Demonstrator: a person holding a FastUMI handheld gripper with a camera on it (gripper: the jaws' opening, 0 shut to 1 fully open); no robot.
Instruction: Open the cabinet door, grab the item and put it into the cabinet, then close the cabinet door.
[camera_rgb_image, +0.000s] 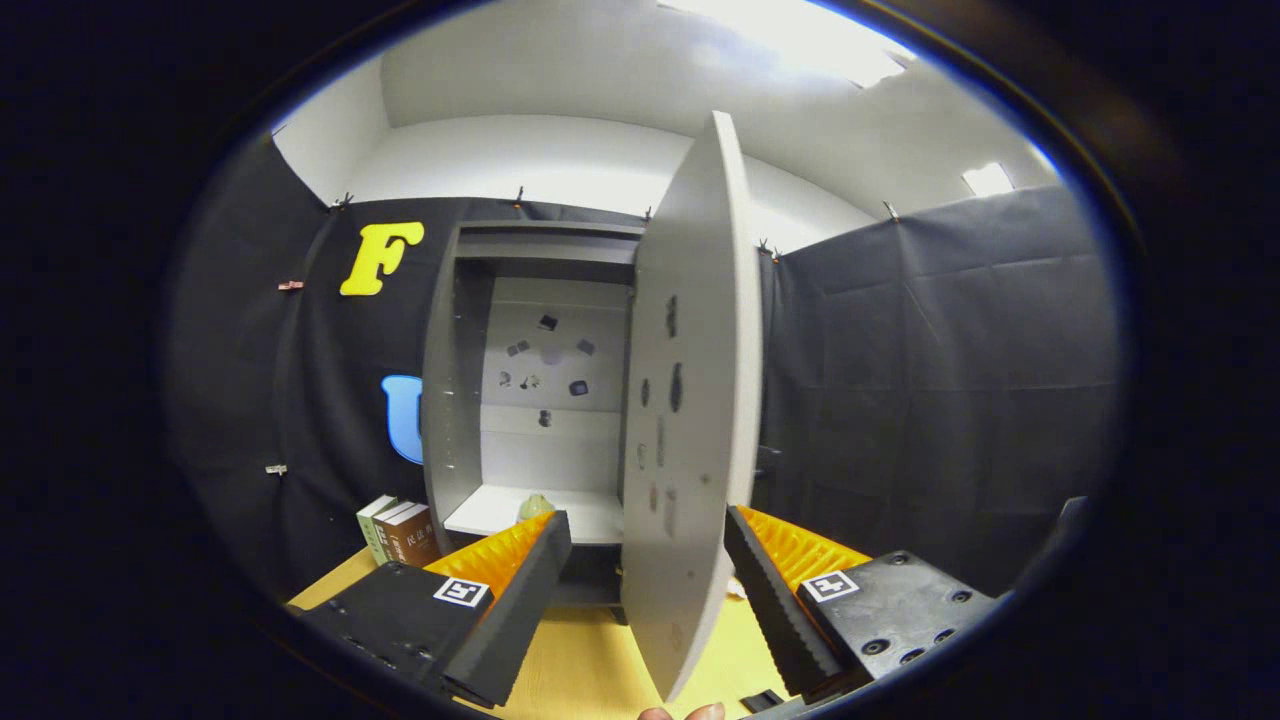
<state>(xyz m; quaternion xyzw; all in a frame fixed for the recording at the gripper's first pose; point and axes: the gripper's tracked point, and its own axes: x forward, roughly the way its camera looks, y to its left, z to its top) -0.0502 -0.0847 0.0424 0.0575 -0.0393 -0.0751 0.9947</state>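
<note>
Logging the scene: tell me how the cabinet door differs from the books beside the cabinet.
The cabinet door is grey, tall and swung open, its edge between the gripper fingers, which stand open. The books are green and brown, far smaller, standing on the table left of the cabinet. Both stand upright.

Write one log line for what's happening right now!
door: open, edge between fingers | gripper: open, not pressing | cabinet: small pale item on shelf | books: beside cabinet
</note>
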